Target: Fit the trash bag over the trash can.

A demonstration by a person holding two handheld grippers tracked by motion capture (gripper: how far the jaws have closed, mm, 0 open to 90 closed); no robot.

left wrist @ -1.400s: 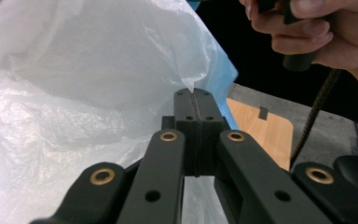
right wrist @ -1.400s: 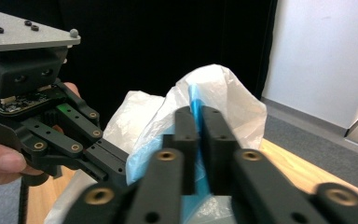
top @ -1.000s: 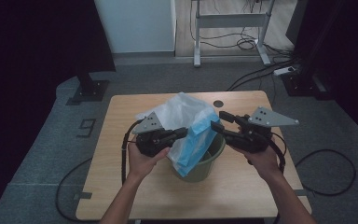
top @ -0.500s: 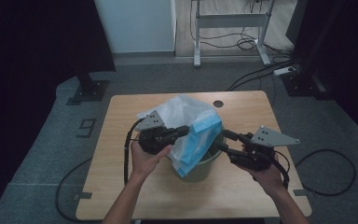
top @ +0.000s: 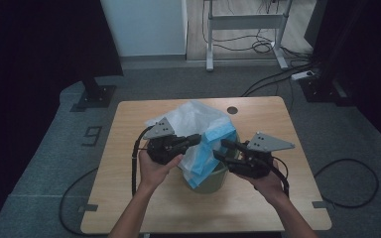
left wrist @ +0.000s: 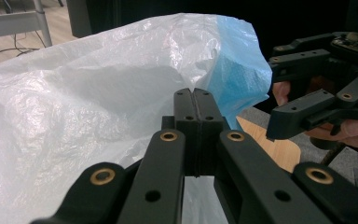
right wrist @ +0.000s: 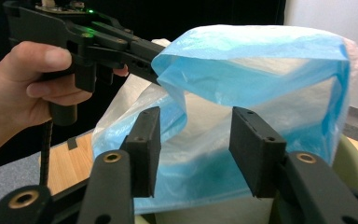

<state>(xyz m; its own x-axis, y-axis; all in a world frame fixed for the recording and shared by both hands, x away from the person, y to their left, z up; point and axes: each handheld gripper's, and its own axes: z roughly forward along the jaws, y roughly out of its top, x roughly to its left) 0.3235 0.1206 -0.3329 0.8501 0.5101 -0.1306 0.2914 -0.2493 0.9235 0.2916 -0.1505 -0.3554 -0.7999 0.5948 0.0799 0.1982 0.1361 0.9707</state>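
A thin plastic bag (top: 201,119), white with a blue part, stands puffed up out of an olive-green bin (top: 219,179) at the table's middle. My left gripper (top: 196,139) is shut on the bag's rim and holds it up; its jaws (left wrist: 196,95) press together against the white film (left wrist: 88,102). In the right gripper view the left gripper (right wrist: 142,52) pinches the blue edge (right wrist: 261,56). My right gripper (top: 223,149) is open just right of the bag, level with the bin's rim (right wrist: 354,161). Its jaws (right wrist: 195,149) straddle blue film without closing on it.
The bin sits on a light wooden table (top: 129,198) with a round cable hole (top: 232,110) at the far edge. A desk frame (top: 245,22) and cables lie on the floor beyond. Cables trail from both grippers off the table's sides.
My right gripper has come off the top of the bag, dropped back toward the person and now stands open by the bin. My left gripper keeps its hold, shifted slightly nearer.
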